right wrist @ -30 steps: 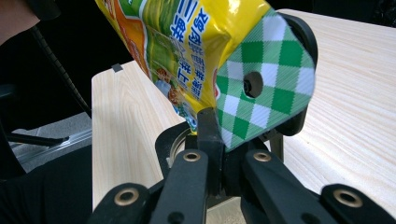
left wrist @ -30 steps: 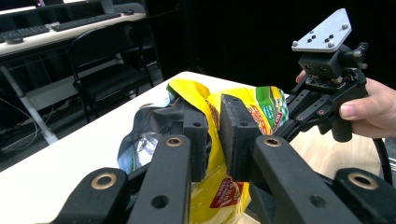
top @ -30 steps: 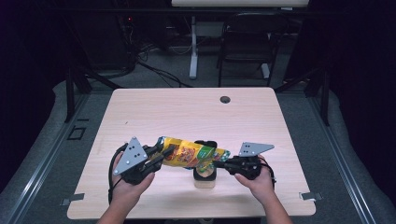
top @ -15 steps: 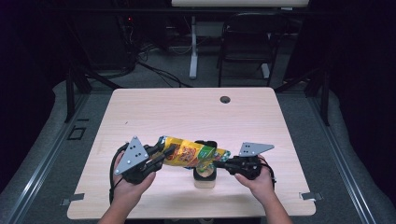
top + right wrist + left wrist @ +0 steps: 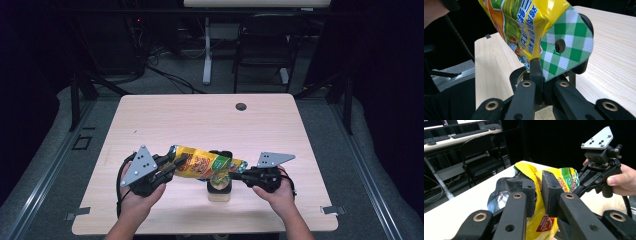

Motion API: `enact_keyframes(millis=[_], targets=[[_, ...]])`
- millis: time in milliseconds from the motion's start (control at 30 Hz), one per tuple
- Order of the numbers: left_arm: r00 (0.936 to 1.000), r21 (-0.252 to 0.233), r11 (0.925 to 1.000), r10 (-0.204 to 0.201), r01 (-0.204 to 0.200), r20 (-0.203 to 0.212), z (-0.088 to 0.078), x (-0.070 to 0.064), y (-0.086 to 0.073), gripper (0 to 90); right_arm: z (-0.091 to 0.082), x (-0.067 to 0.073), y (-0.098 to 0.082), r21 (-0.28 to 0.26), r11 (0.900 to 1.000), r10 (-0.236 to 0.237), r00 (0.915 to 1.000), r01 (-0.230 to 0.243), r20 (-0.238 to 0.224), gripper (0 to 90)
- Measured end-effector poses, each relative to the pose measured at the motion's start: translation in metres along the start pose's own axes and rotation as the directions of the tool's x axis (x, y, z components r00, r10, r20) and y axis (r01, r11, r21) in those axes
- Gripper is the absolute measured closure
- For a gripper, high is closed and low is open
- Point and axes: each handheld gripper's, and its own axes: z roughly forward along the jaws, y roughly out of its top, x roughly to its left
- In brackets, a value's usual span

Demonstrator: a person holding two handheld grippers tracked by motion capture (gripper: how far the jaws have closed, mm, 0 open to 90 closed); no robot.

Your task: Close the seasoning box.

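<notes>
Left tool (image 5: 167,167) and right tool (image 5: 239,175) both clamp the snack bag (image 5: 202,162) by opposite ends, stretched between them over a cup (image 5: 219,189) near the desk's (image 5: 200,120) front edge; far half bare.

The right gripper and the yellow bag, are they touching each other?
Touching. In the right gripper view the right gripper is shut on the green-checked end of the bag, its jaws pinching the edge with no gap between.
</notes>
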Motion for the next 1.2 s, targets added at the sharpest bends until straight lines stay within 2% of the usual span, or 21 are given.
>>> enact_keyframes(millis=[633,867,1100,1200], targets=[[0.9998,-0.003,1.0000,0.008,-0.008,0.017,0.007,-0.002,0.002,81.1,-0.012,0.001,-0.003,0.001,1.000,0.014,0.9999,-0.014,0.001,89.6],[0.9999,0.001,1.0000,0.009,-0.009,0.009,0.002,0.000,0.003,81.0,-0.004,0.004,-0.003,0.016,1.000,0.008,0.9997,-0.008,-0.023,89.7],[0.9999,0.000,0.9999,0.015,-0.015,0.001,-0.001,0.000,0.004,81.2,0.003,0.006,-0.003,0.022,1.000,0.005,0.9999,-0.005,-0.011,89.7],[0.9999,-0.002,0.9999,0.013,-0.013,-0.002,-0.001,0.000,0.002,81.2,0.005,0.007,-0.004,0.020,1.000,0.008,0.9999,-0.008,0.007,89.6]])
